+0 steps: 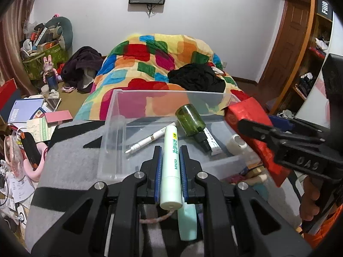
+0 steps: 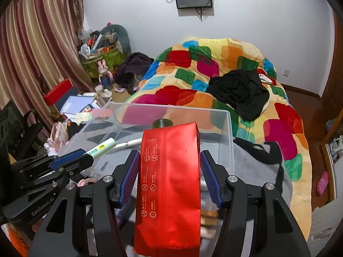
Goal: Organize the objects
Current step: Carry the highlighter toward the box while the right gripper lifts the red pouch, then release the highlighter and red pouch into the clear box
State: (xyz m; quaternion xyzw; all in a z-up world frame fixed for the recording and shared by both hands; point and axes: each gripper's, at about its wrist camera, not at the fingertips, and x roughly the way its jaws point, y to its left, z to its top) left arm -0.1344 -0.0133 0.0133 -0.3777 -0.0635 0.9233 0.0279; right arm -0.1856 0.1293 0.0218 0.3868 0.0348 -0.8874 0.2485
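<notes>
- "MINISO", green print, on the pale green tube.
- "HG7771", upside down, on the red foil pouch, above rows of small icons; their captions are too small to read.
- "GenRobot.AI" on the left gripper body.
- "FiiO" on a black sign, top right.

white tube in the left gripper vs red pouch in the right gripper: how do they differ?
Shape: the white tube is a slim cylinder; the red pouch is a wide, flat foil pack.
Colour: the tube is pale with green print, the pouch glossy red with small white icons.
Grip: the left gripper is nearly closed on the tube; the right gripper stands far wider on the pouch.
Shared: both are gripped and held by the clear bin.
</notes>
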